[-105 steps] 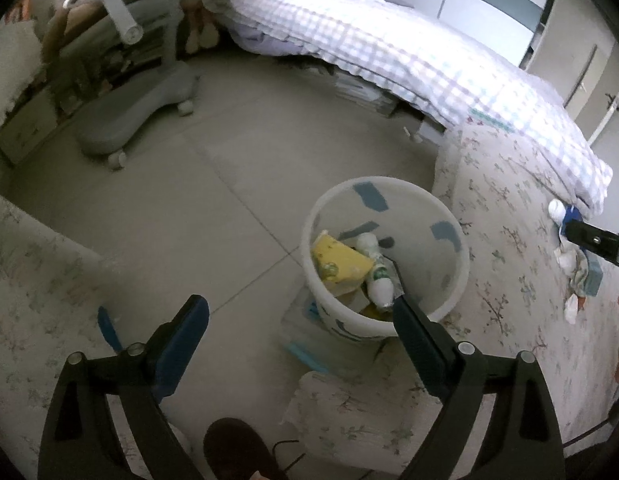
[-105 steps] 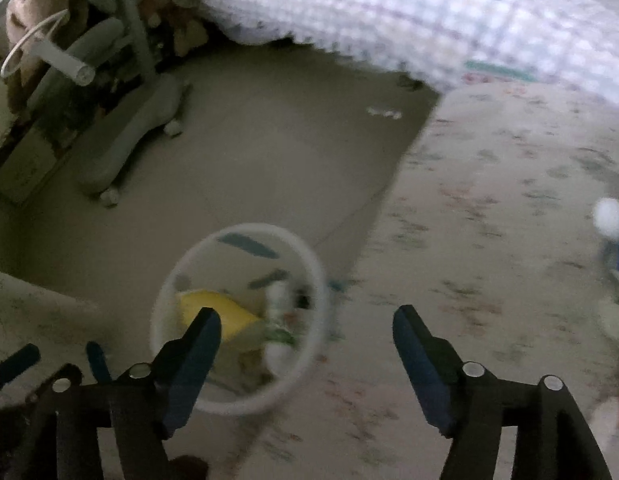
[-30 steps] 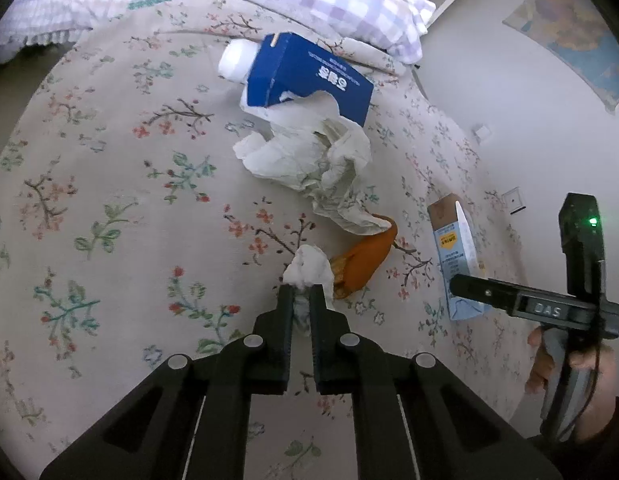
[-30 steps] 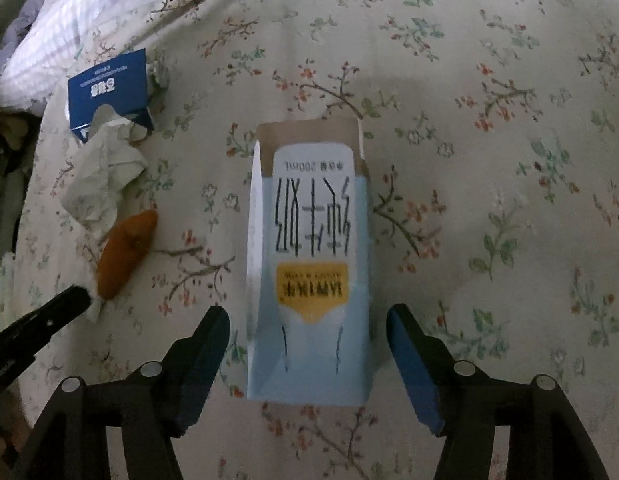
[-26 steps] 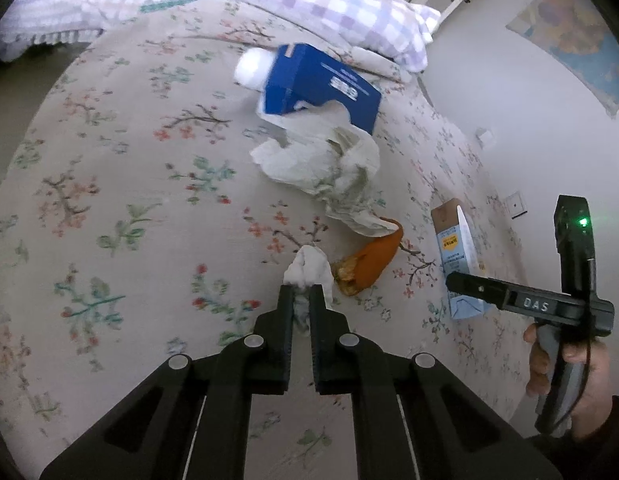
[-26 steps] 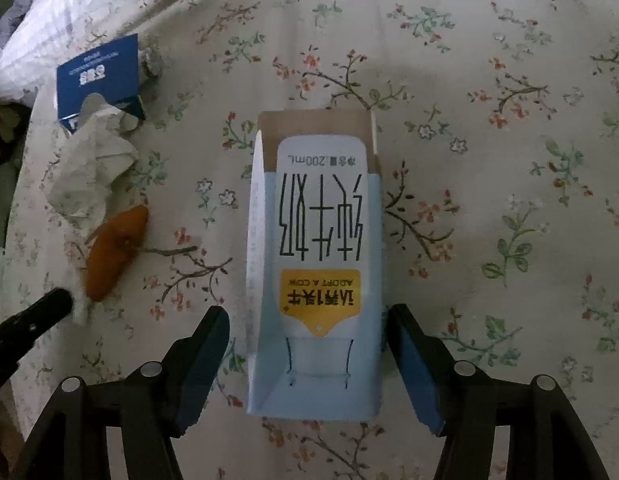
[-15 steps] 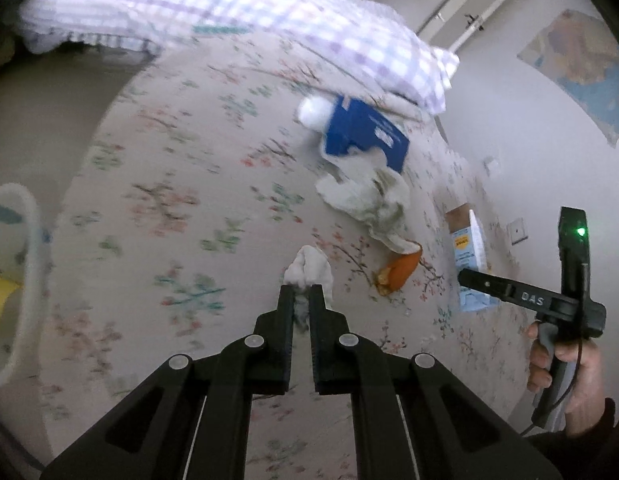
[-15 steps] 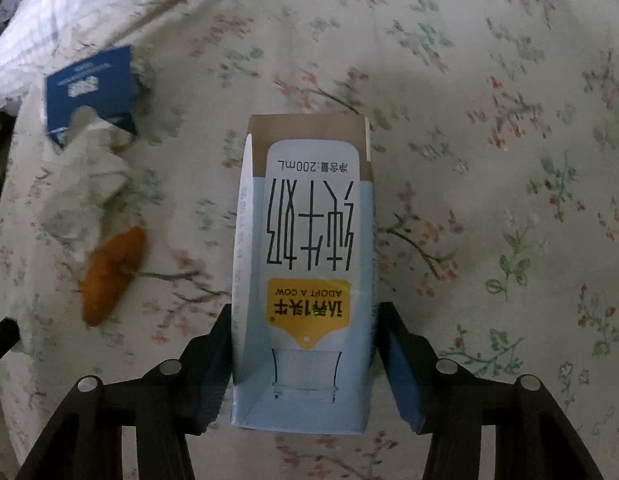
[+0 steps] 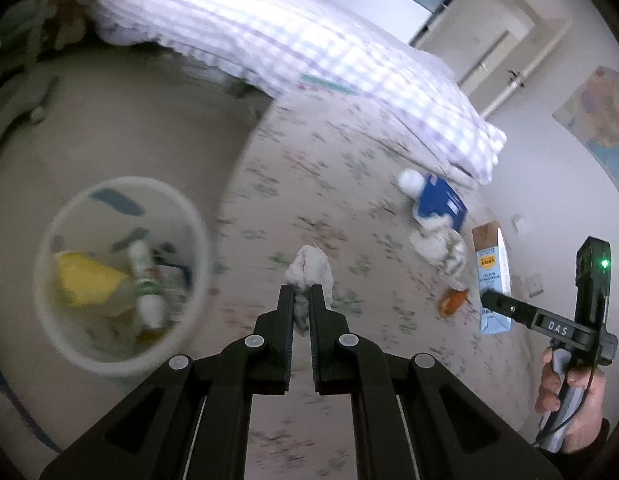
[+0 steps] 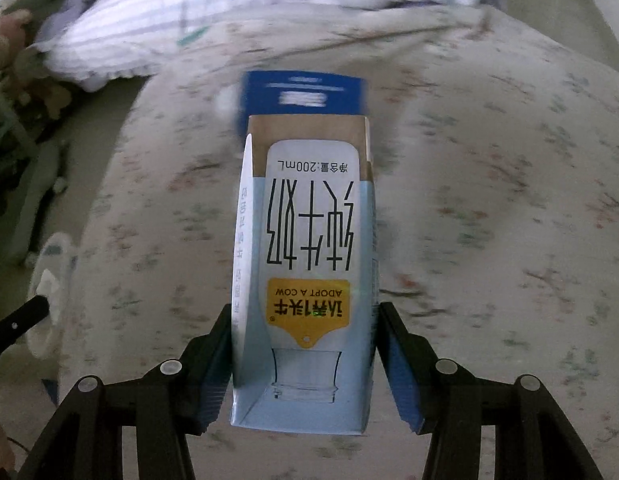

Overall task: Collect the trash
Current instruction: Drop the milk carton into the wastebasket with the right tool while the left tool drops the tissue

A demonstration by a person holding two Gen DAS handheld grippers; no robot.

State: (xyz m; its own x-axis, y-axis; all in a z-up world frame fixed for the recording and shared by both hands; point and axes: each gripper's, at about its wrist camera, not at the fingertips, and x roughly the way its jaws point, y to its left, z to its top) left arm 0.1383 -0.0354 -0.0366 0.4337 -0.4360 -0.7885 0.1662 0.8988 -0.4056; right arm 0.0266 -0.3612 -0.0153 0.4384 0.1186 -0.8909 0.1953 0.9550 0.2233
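Carrying both pieces of trash to the bin was the step in hand, as I judged it. The largest thing in view was the bed with the floral cream cover (image 9: 349, 208), and beside it on the floor stood the round white plastic bin (image 9: 61, 332), which already held a yellow package and a small bottle. To do this step well, each piece should be brought fully over the rim before the jaws let go, because the light tissue could drift and fall outside.

The pale blue milk carton (image 10: 305, 264) was pinched by its sides in the right hand-held gripper (image 10: 305, 364), whose jaws had just been closing on it, and it was lifted off the bed cover. This gripper pointed steeply down, and a hand (image 9: 565, 400) held its handle at the right edge of the left view. The left hand-held gripper (image 9: 301, 308) was pressed together on the small crumpled white tissue (image 9: 309, 272) and was tilted down over the bed edge, near the bin.
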